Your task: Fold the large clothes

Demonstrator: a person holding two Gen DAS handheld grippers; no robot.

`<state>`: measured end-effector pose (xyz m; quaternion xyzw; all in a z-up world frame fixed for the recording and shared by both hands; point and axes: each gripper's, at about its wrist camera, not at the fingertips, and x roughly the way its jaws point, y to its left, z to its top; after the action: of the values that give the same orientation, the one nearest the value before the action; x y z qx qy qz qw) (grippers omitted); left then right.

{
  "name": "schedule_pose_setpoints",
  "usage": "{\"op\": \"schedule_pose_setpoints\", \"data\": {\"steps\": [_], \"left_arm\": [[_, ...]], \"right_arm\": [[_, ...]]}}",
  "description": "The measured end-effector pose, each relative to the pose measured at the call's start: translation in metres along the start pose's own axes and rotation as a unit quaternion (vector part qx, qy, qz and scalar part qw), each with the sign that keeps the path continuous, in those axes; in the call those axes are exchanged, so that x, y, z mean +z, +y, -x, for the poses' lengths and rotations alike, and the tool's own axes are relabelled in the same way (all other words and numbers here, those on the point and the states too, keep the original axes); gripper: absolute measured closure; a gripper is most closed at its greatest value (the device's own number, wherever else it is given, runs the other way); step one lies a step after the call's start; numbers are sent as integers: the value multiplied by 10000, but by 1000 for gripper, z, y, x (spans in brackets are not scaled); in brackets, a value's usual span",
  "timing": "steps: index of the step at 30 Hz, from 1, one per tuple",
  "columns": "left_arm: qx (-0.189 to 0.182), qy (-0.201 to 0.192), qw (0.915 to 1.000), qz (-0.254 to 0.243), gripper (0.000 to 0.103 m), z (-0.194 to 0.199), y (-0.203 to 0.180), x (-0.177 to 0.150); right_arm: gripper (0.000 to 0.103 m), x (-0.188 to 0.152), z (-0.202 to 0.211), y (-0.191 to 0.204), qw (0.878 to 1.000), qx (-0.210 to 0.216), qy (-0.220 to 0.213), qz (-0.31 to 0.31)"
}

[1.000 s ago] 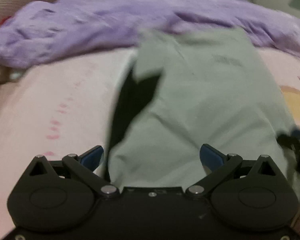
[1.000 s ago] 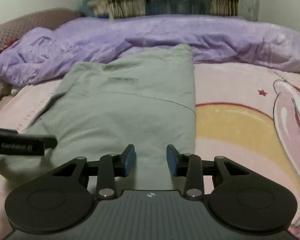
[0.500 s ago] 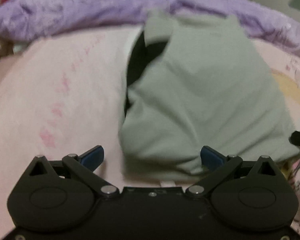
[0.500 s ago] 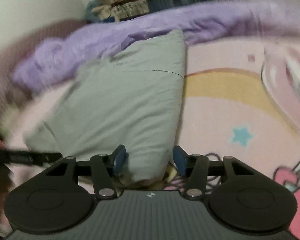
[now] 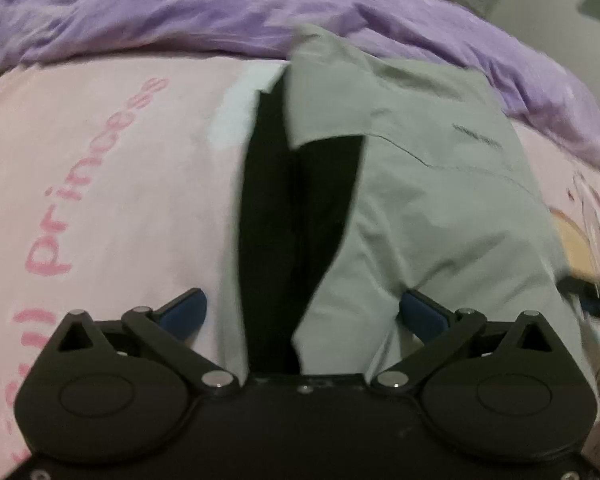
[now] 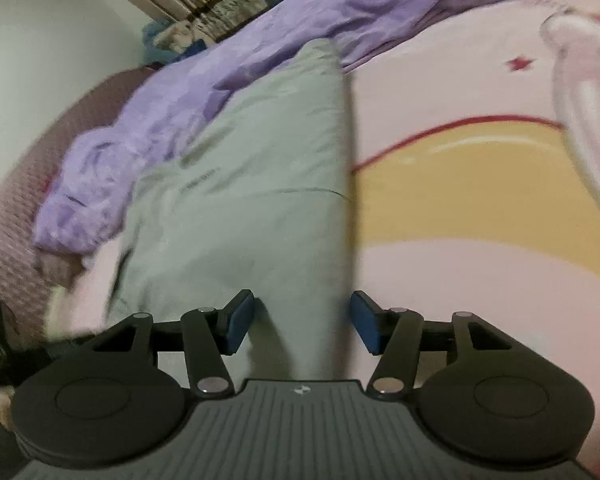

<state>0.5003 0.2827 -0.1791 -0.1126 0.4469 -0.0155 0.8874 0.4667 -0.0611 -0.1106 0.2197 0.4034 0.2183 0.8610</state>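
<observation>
The grey-green garment (image 5: 440,208) is lying lengthwise along the middle of the bed (image 5: 100,184), its far end touching the purple duvet (image 5: 220,8) bunched along the far edge, probably so that its near hem is being kept within reach of both tools. Its dark lining (image 5: 284,216) is being exposed where one flap is turned back. The left gripper (image 5: 302,314) is being held wide, the near hem lying between its pads unpressed. The right gripper (image 6: 302,324) is being opened, cloth lying between its pads without being pinched. Compared with a second ago, both tools are being brought lower and nearer the hem, and the right view is being seen rolled.
</observation>
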Motion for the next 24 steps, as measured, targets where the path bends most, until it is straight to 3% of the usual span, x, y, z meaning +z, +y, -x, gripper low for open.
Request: {"op": "schedule_pose_setpoints", "data": {"steps": [4,7,9,11,13,16,19,20,22,24], "left_arm": [[-567,156,9981,-159,0,-14,-2,21],[-589,275,9978,-92,0,-25,-11,37],[-569,325,9977,-181,0,-20,-19,31],[-859,282,9951,-394,4,-8,-28,16],[-892,212,9935,-668,4,6,-39,0],[-1053,280,9921,-614,4,0,-38,-6],[-1214,80,9925,134,3,-13,-20,8],[-1173,69,9926,300,6,-14,-19,11],[-754,-33,9967,290,15,-12,-28,12],[-478,-225,9983,235,27,-7,-40,5]], "right_arm": [[15,16,-21,24,9997,-123,86,169],[8,17,-31,37,9985,-299,34,459],[14,19,-34,40,9978,-394,4,525],[30,17,-26,42,9974,-548,133,448],[37,11,-7,41,9962,-483,312,653],[38,3,9,33,9948,-310,563,791],[26,7,-5,22,9982,-125,417,424],[32,8,-9,23,9987,-121,294,400],[39,11,-13,33,9977,-430,234,477],[59,11,-10,46,9958,-636,170,629]]}}
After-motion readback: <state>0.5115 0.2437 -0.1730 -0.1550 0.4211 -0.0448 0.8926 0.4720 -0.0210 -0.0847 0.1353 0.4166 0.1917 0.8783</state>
